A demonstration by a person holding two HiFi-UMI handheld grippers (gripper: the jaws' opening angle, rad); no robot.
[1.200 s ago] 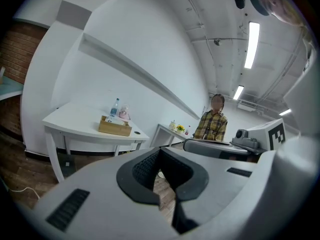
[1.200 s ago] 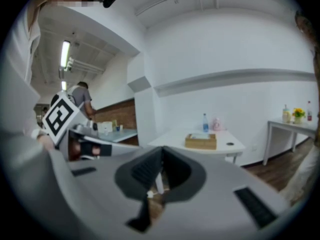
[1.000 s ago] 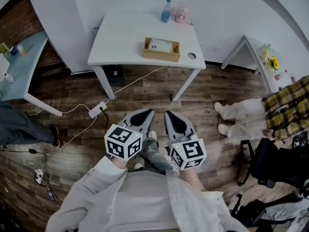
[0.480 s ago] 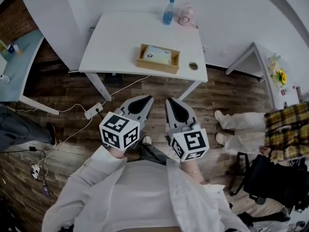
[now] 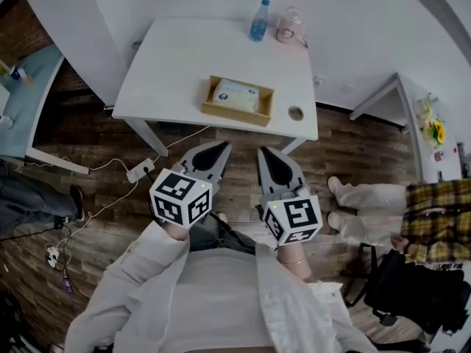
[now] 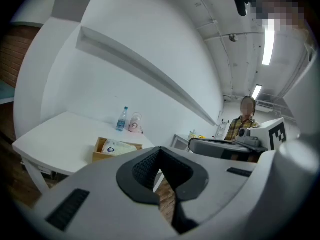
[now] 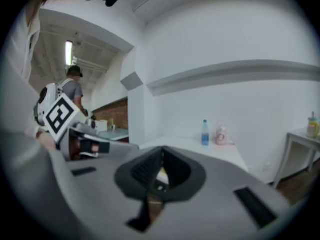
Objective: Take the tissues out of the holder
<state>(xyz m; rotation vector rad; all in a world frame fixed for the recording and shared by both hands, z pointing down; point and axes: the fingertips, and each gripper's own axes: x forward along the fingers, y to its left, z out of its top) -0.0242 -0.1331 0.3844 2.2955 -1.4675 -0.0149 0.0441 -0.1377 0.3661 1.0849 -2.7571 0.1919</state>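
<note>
A wooden holder [image 5: 237,101] sits on the white table [image 5: 176,65], with a white pack of tissues [image 5: 235,93] lying in it. The left gripper view shows the same holder [image 6: 100,154] and tissues [image 6: 118,147] far ahead. Both grippers hover over the floor, short of the table's near edge. My left gripper [image 5: 218,148] is shut and holds nothing. My right gripper [image 5: 264,154] is shut too, with nothing in it. In each gripper view the jaws meet at the tip, left gripper [image 6: 159,150], right gripper [image 7: 162,150].
A blue-capped bottle [image 5: 258,20] and a pink-lidded jar [image 5: 290,24] stand at the table's far edge. A round cable hole [image 5: 296,113] is right of the holder. A power strip and cables [image 5: 140,170] lie on the wood floor. A seated person's legs [image 5: 362,197] are at right.
The table and holder have come closer and lower in the head view as I step toward them. Both grippers stay shut and keep their place in front of me.
</note>
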